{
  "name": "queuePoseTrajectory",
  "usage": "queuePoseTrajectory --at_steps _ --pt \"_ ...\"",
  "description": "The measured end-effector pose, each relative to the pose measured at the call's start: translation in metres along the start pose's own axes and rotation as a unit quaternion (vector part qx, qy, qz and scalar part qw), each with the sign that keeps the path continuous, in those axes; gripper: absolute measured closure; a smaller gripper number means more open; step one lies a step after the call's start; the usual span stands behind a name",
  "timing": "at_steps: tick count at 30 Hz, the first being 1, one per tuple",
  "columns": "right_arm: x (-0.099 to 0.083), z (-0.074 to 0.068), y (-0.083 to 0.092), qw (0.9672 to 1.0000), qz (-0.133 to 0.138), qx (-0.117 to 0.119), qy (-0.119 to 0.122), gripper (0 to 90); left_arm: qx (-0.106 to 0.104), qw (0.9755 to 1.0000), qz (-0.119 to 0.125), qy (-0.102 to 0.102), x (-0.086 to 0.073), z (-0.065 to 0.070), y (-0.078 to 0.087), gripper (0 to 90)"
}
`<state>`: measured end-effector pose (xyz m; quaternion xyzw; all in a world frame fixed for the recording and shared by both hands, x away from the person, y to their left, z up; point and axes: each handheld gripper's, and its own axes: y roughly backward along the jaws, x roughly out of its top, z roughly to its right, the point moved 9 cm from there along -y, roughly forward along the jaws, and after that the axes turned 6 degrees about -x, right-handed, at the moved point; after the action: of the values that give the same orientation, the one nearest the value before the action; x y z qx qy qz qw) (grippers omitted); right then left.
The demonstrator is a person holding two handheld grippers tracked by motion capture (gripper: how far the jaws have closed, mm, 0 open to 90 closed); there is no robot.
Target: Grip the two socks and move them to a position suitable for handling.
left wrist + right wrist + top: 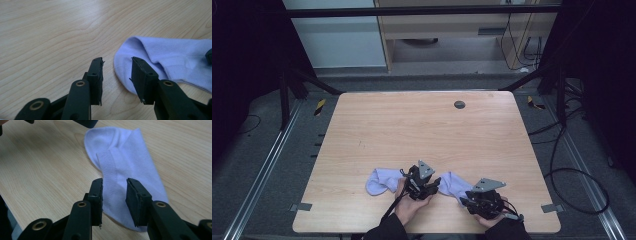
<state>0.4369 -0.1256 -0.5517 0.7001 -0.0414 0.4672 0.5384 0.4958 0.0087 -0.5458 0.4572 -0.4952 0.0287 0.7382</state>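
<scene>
Table (50, 37): pale wood-grain top, smooth, slight sheen. Sock (132, 167) between right gripper's (114, 195) jaws: soft knit cloth, ribbed cuff, matt. Jaws: matt black plastic, brass-coloured rivets.

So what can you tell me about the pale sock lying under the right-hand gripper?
The right sock is pale lilac-white and looks like soft knitted fabric. It lies flat and limp on the wooden table near its front edge, folded over on itself, with a ribbed band running across its top layer. Its rounded end points away from the right gripper, whose black jaws stand open just above it, one on each side of the ribbed band, not yet pinching the fabric. Whether they brush it I cannot tell.
</scene>
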Motion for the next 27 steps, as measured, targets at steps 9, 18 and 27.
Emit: queuePoseTrajectory --at_steps 9,18,27 --pt "-0.003 -0.004 -0.005 0.9999 -0.012 0.011 0.004 66.2 0.004 0.9999 -0.016 0.001 -0.005 -0.001 -0.009 65.1" --pt "-0.005 -0.005 -0.008 0.9995 -0.018 0.023 -0.007 76.0 -0.002 0.9996 -0.027 0.004 -0.008 0.002 -0.014 78.5" --pt "-0.003 -0.009 -0.007 0.9989 -0.024 0.037 -0.014 85.2 -0.003 0.9997 -0.025 -0.001 -0.008 0.004 -0.016 86.9"
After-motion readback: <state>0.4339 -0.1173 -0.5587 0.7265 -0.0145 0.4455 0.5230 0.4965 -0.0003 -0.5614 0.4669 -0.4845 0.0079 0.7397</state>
